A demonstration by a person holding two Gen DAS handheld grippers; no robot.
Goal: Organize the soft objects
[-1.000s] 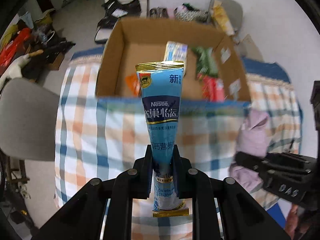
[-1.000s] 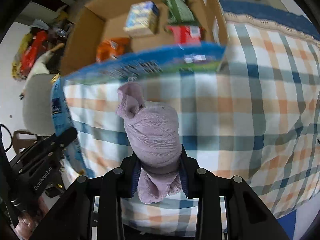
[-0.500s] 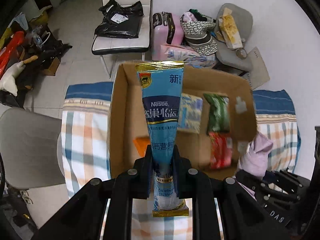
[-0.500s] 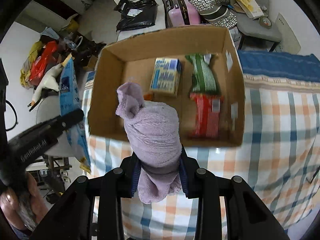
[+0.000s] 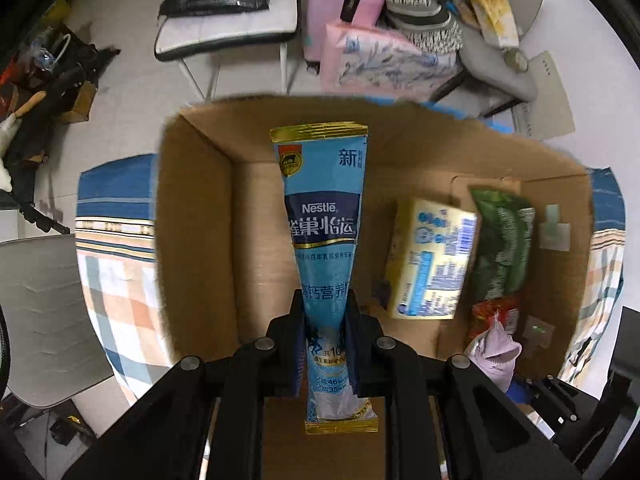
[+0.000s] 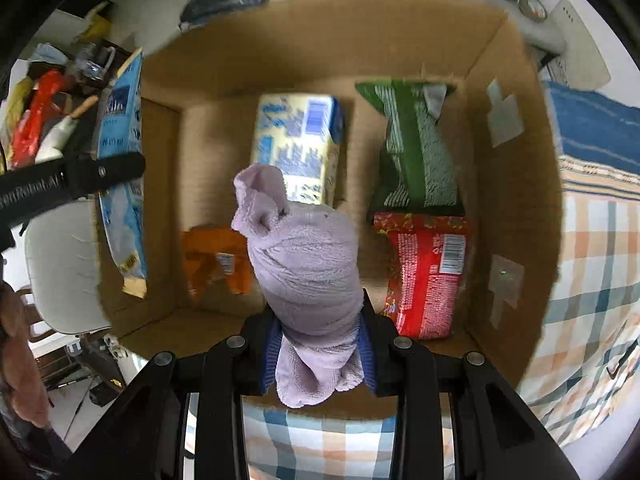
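Towel roll (image 6: 308, 276) squashes soft in our right tongs (image 6: 320, 354); left tongs (image 5: 326, 344) pinch limp, light Nestle pouch (image 5: 324, 240) near its lower end.

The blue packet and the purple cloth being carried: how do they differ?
The blue Nestle packet is flat, glossy and printed, with gold sealed ends; the purple cloth is a plain, fuzzy rolled bundle. The packet is in the left gripper, above the bare left side of the cardboard box; the cloth is in the right gripper, over the middle. Both are pinched near their lower end.
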